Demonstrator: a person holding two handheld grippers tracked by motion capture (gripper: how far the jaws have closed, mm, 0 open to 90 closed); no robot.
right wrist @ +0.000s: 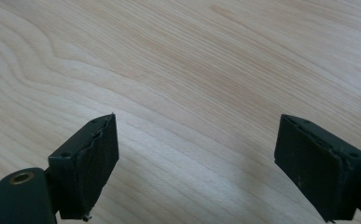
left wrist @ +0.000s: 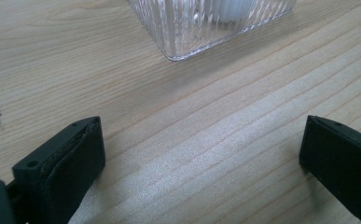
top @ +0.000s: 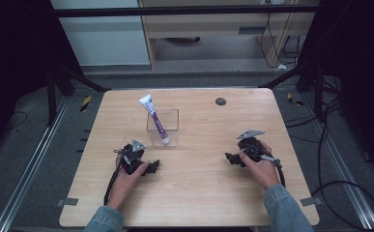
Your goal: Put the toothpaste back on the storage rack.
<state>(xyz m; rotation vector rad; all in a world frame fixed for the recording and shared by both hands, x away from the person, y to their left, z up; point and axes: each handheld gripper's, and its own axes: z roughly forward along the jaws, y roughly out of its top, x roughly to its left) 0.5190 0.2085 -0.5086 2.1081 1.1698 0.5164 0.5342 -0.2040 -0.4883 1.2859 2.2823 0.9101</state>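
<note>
A clear ribbed plastic box (top: 163,127) stands on the wooden table (top: 199,183), left of centre. A white and purple tube (top: 154,120) leans in it, cap down, its flat end sticking out above the rim. My left gripper (top: 152,167) rests low on the table in front of the box, jaws open and nothing between them; the box's near corner (left wrist: 183,32) lies just ahead of it. My right gripper (top: 229,158) sits at the table's right, held by a hand, pointing left, open over bare wood (right wrist: 192,93).
A small dark round disc (top: 220,101) lies near the table's far edge. Black cables trail from both grippers toward the near edge. Dark stands and floor cables flank the table on both sides.
</note>
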